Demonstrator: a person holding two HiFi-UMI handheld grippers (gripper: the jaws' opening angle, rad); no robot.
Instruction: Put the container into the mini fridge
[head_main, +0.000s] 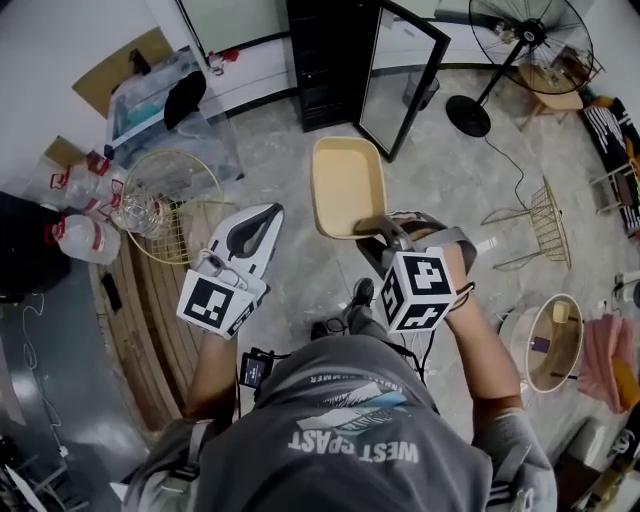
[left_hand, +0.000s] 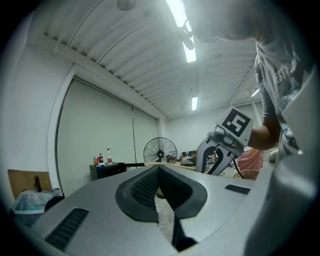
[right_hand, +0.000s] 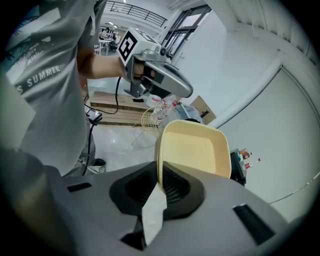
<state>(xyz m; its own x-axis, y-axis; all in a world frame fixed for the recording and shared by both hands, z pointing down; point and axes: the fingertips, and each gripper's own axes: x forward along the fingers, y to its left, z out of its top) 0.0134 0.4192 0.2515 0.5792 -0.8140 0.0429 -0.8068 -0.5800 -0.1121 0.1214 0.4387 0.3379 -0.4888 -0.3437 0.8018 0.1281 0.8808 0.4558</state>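
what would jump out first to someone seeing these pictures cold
The cream container, pinched by its near rim in the right gripper, fills the middle of the head view. Just beyond it stands the black mini fridge with its door swung open. The left gripper is empty, to the left of the container.

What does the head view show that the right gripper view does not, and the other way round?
Only the head view: the door of the black mini fridge standing open, and the standing fan. Only the right gripper view: the right gripper with its jaws shut on the rim of the cream container, and small bottles on a dark top beyond it. Both: the empty container held out in front of the person, and the left gripper beside it, not touching it.
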